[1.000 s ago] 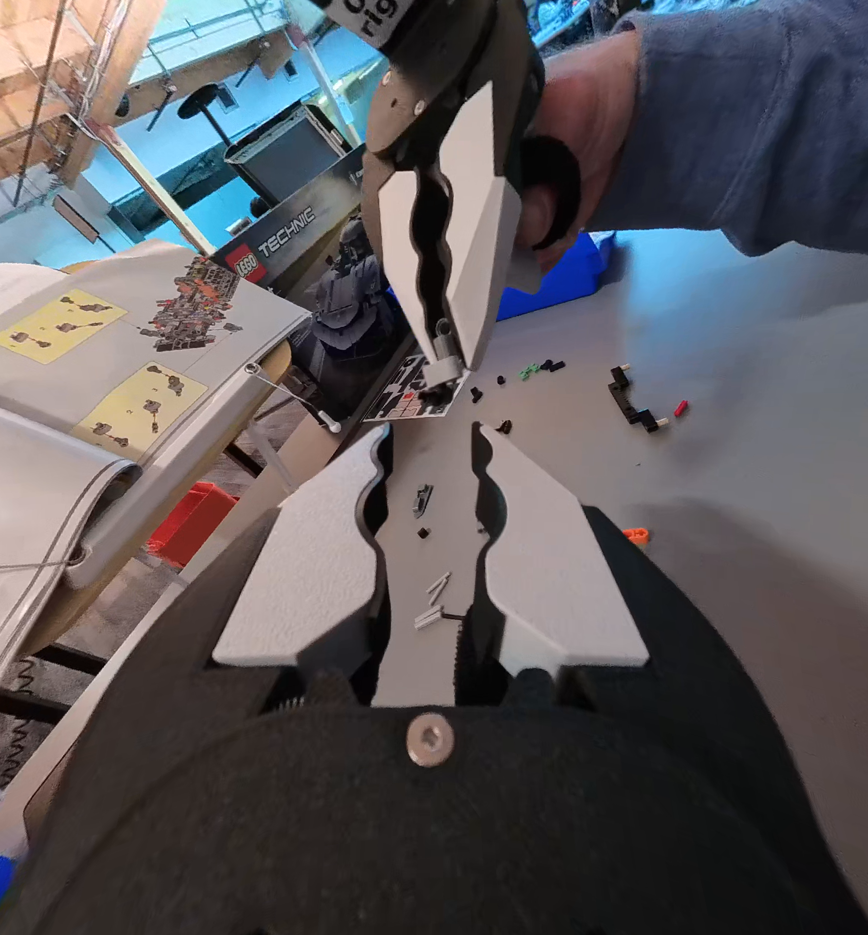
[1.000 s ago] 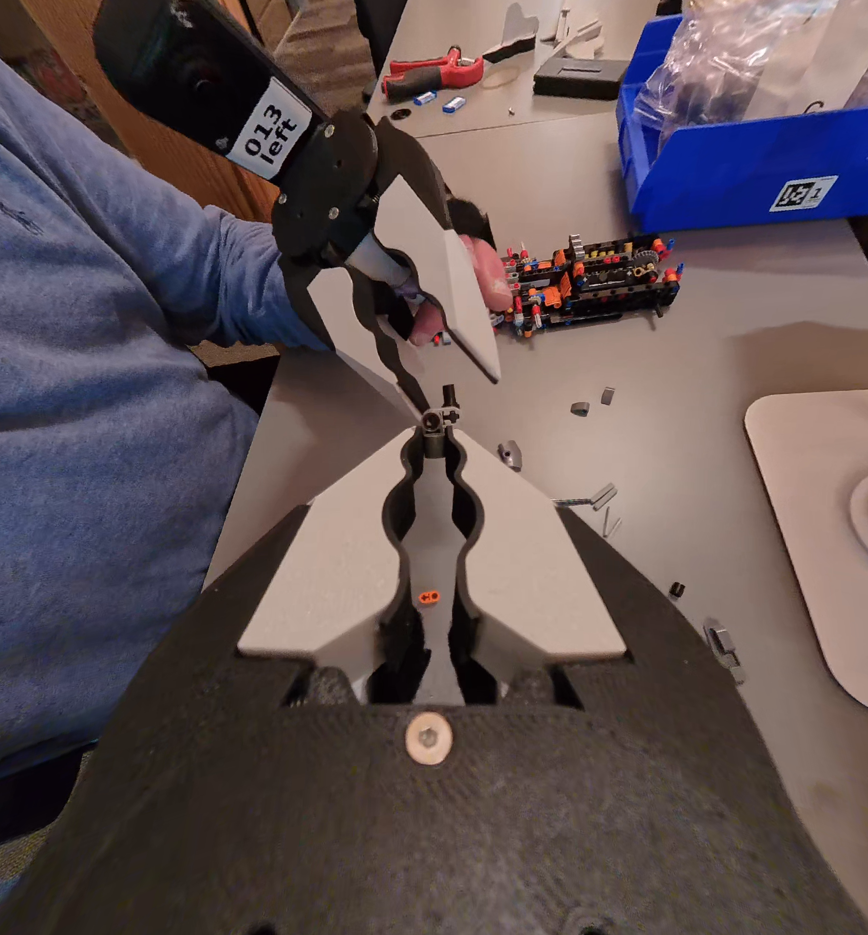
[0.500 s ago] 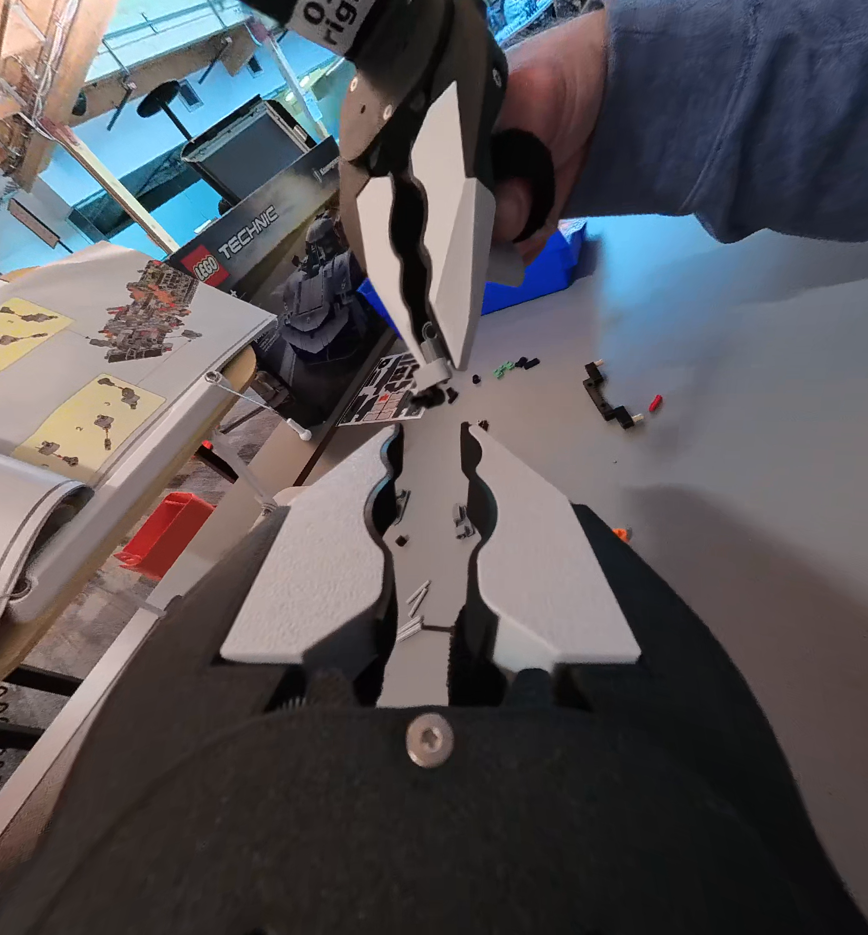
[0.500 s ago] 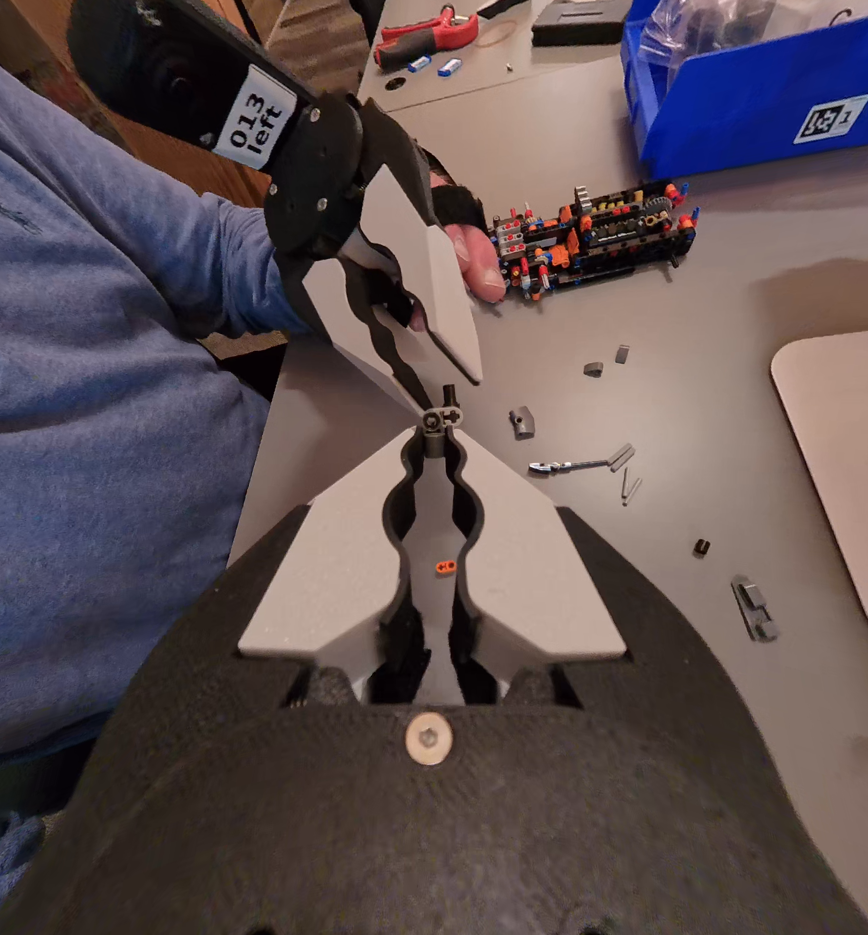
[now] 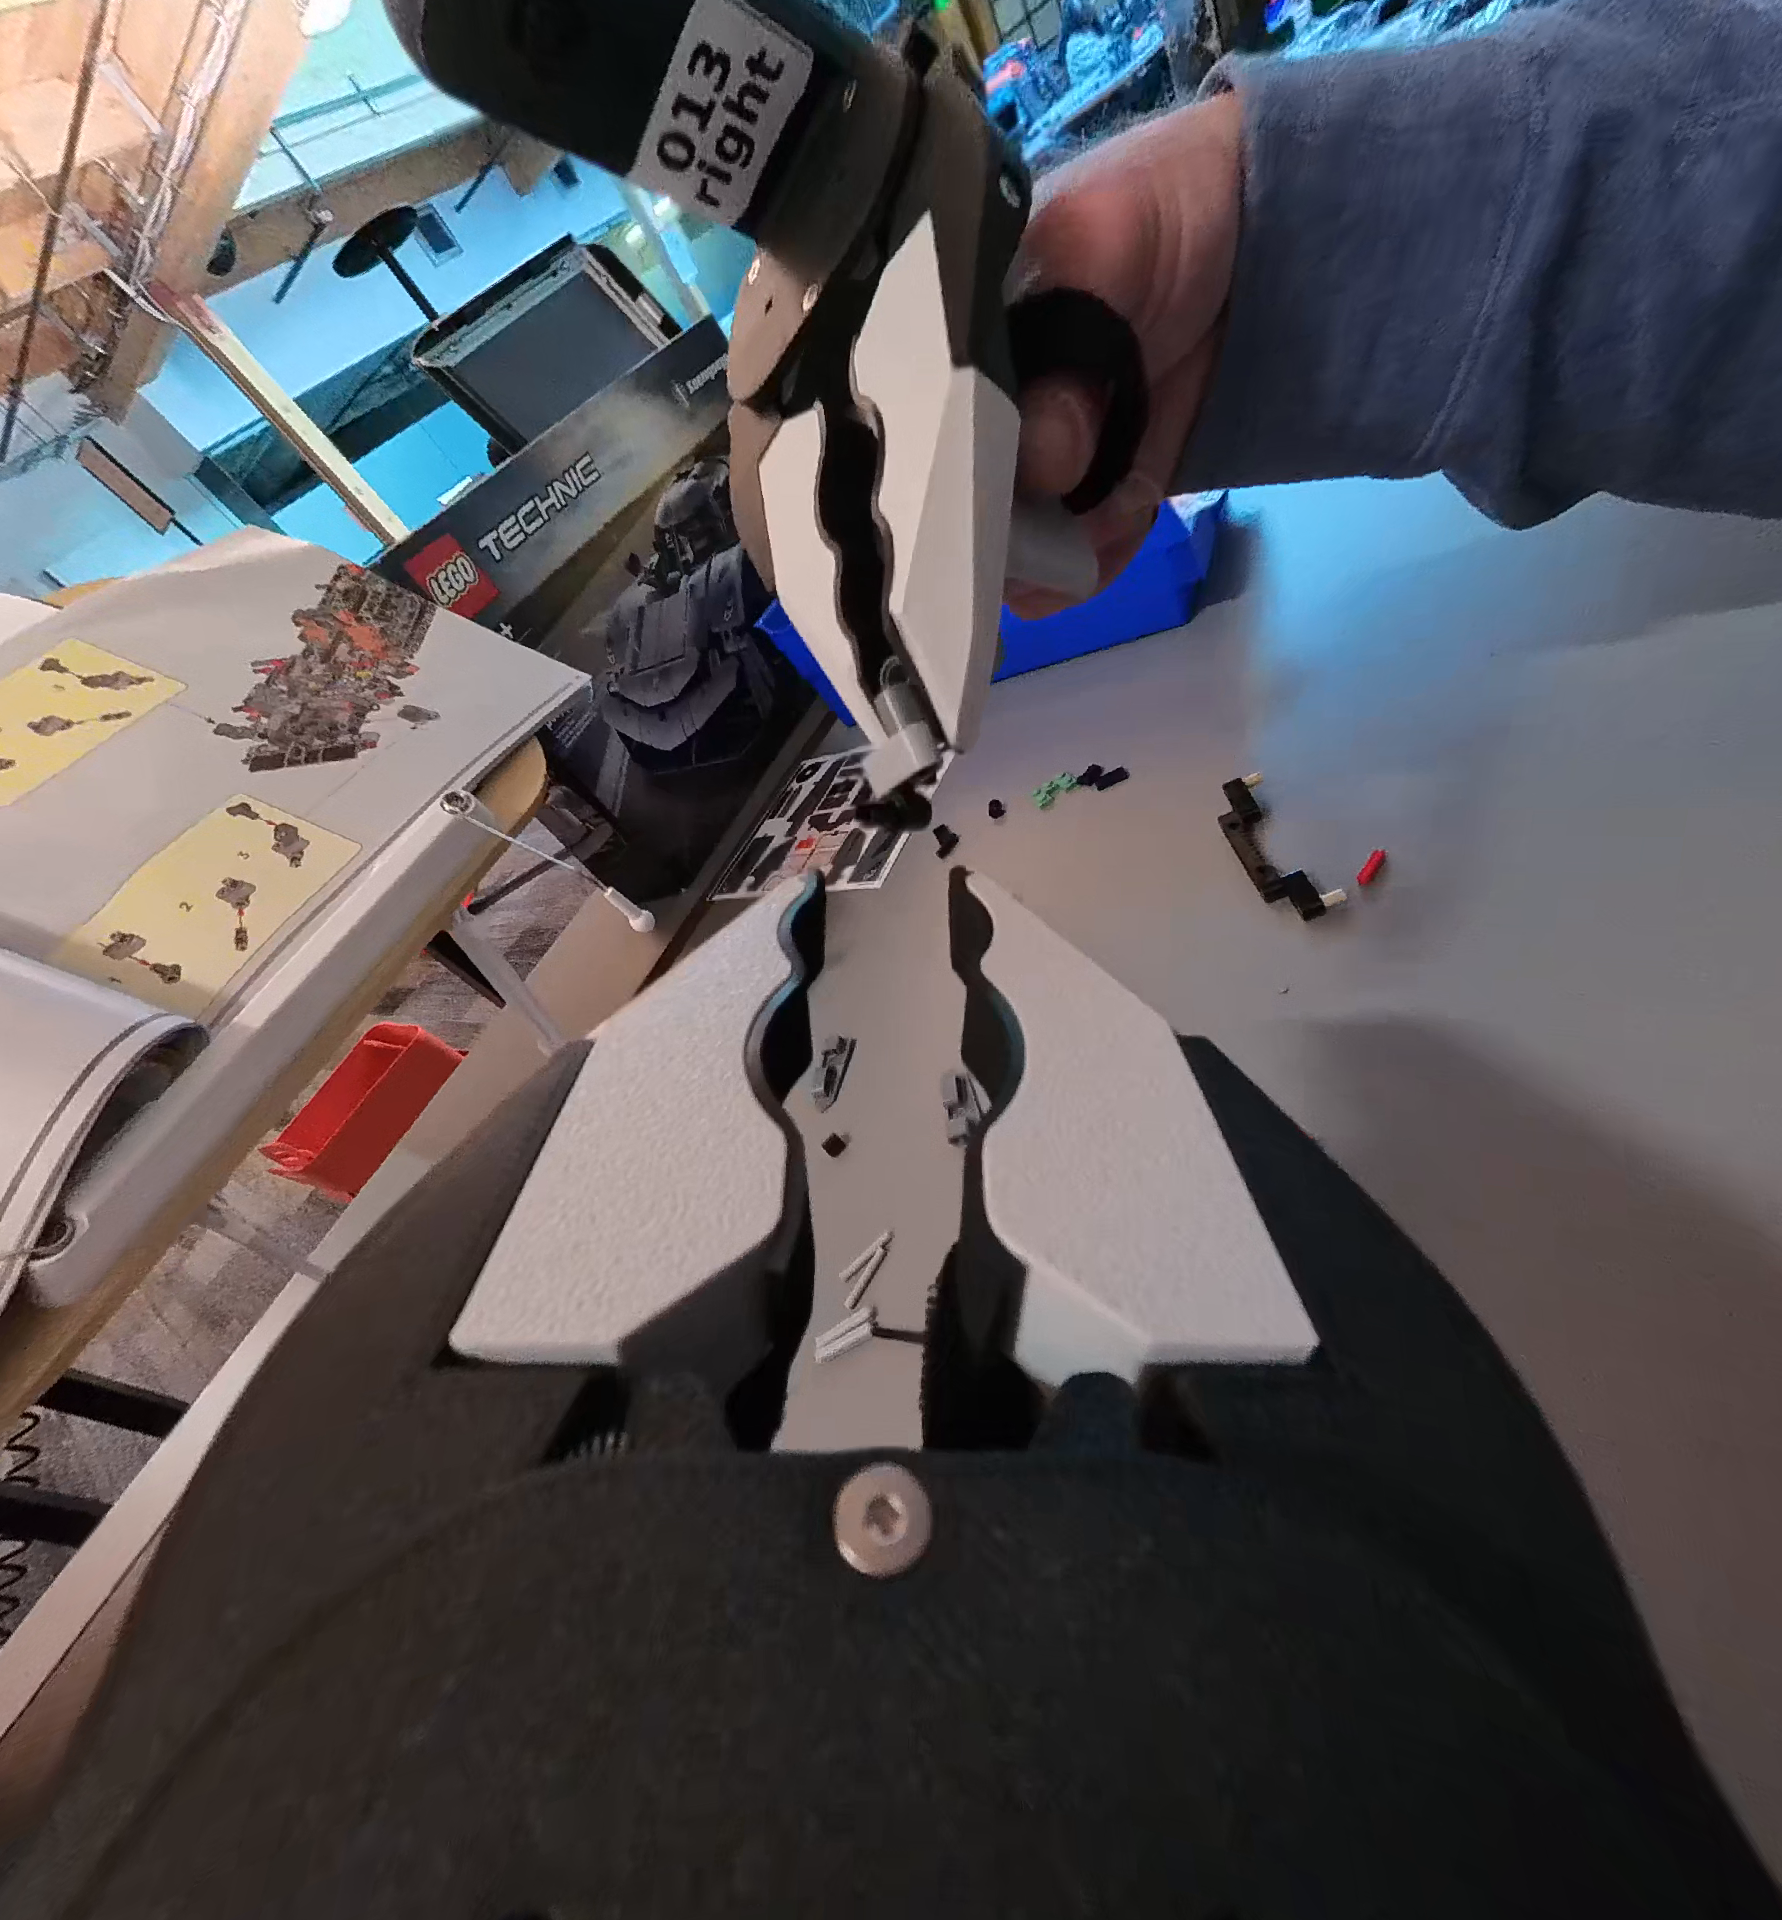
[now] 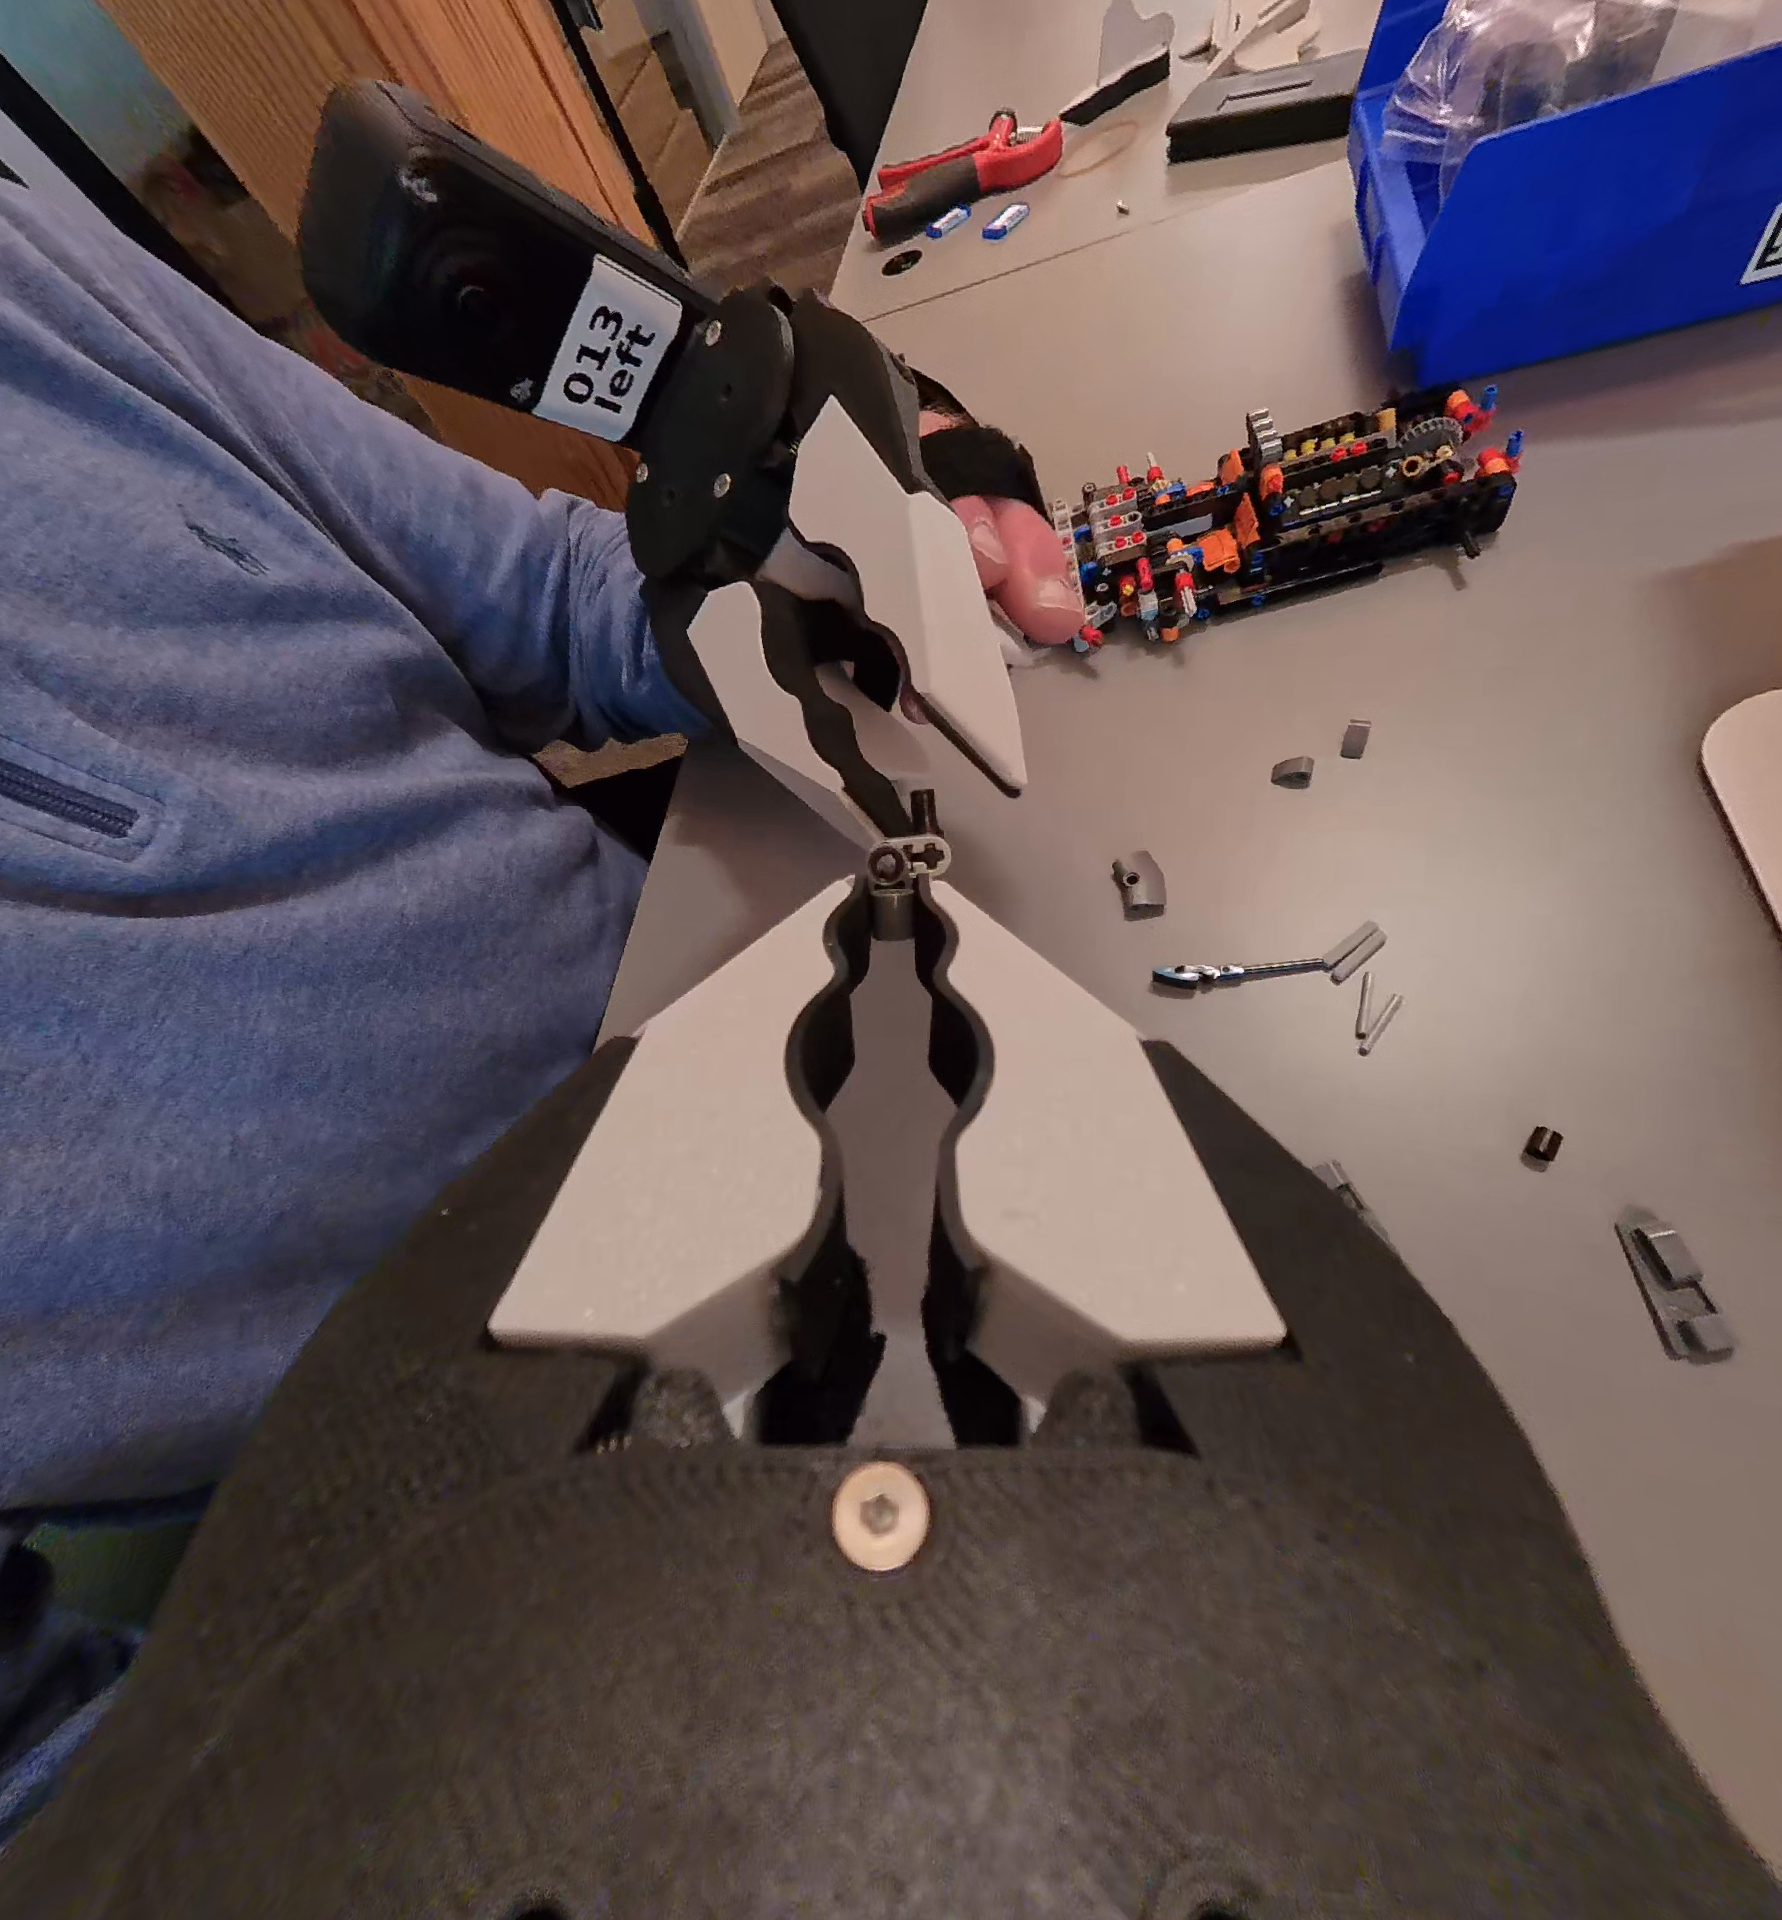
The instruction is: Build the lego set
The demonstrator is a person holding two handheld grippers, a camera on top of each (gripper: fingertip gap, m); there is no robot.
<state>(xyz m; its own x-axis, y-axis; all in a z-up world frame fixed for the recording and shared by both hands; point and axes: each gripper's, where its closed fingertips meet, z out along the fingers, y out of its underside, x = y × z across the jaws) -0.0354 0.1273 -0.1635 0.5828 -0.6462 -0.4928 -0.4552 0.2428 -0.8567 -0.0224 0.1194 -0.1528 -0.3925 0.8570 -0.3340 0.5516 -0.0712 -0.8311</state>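
Note:
My right gripper [image 6: 900,883] is shut on a small grey connector [image 6: 906,860] with a black pin [image 6: 923,805] sticking out of its far end. It also shows in the left wrist view [image 5: 902,743], coming down from above. My left gripper [image 5: 887,883] is open and empty, its fingertips just short of the pin. In the right wrist view the left gripper [image 6: 954,795] meets the right one tip to tip, with the pin between its spread fingers. The part-built black, orange and red model [image 6: 1282,509] lies on the grey table [image 6: 1386,727] behind.
Loose grey pieces [image 6: 1136,883], an axle [image 6: 1240,971], a black bush [image 6: 1541,1143] and a grey plate [image 6: 1676,1288] lie to the right. A blue bin [image 6: 1593,208] stands at the back. The open instruction booklet [image 5: 191,779], set box [image 5: 575,520] and sticker sheet [image 5: 825,831] are to the left. The grippers are tip to tip, or close to it.
Both grippers have drifted together over the table, staying tip to tip. The left gripper's fingers have come slightly closer together. The right gripper still holds the connector.

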